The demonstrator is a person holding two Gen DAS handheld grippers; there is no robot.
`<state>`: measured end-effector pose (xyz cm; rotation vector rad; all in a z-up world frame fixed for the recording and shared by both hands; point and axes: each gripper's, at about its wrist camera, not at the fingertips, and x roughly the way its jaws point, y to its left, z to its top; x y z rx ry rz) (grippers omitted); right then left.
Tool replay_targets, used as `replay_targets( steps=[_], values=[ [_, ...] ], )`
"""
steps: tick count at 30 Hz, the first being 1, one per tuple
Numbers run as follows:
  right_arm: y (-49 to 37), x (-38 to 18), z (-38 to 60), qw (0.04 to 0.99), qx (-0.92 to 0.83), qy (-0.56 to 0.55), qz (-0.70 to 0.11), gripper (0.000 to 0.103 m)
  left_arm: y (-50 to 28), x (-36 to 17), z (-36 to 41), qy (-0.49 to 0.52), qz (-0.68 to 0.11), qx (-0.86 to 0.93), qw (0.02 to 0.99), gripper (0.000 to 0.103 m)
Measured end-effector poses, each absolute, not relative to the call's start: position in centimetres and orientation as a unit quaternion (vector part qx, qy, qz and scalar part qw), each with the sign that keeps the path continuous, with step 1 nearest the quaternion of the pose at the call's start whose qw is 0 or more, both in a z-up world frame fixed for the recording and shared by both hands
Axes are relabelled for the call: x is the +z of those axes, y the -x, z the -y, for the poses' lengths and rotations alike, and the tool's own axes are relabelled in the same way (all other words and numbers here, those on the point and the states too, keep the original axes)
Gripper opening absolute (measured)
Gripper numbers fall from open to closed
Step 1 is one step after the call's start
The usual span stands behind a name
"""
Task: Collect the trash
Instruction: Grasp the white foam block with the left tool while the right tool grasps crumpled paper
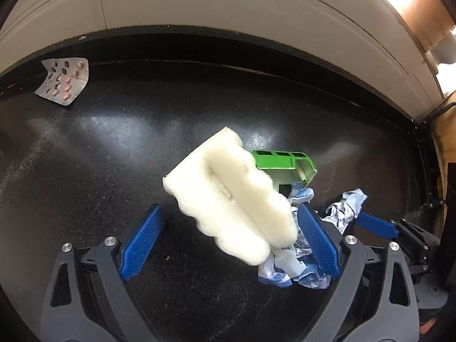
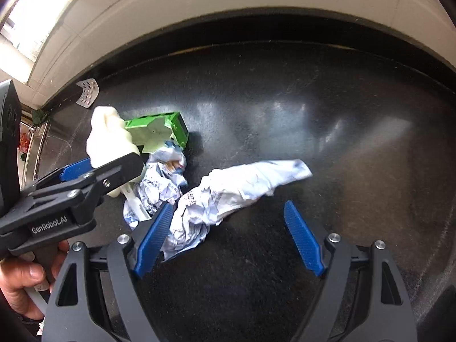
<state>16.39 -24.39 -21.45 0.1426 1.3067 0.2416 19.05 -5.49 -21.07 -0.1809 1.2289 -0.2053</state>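
A white foam block (image 1: 230,196) lies tilted on the black counter (image 1: 114,142) between the wide-apart pads of my open left gripper (image 1: 229,208). It rests near the right pad and is clear of the left one. Behind it lies a green plastic piece (image 1: 285,162), and a crumpled blue-white paper (image 1: 287,273) sits under the foam's near end. My right gripper (image 2: 229,208) is open over a long crumpled wrapper (image 2: 228,193). Its left pad touches the wrapper and its right pad is apart. The foam (image 2: 108,139), the green piece (image 2: 159,134) and the other paper (image 2: 162,179) lie to its left.
A silver blister pack (image 1: 64,81) lies far left near the counter's back edge, also seen as the blister pack (image 2: 87,94). A white wall (image 1: 228,5) runs behind the counter. A hand (image 2: 22,282) holds the left gripper (image 2: 114,159) close beside the right one.
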Motion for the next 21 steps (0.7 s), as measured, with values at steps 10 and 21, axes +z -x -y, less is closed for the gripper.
replay_targets(
  steps=[10, 21],
  values=[
    [-16.7, -21.1, 22.5, 0.788, 0.145, -0.055, -0.596, 0.049, -19.1, -20.3, 3.7, 0.112, -0.553, -0.105, 0.819, 0.044],
    [-12.5, -15.4, 23.8, 0.826, 0.139, -0.037, -0.546, 0.048, -14.7, -13.5, 0.9, 0.108, -0.487, -0.106, 0.860, 0.041]
  ],
)
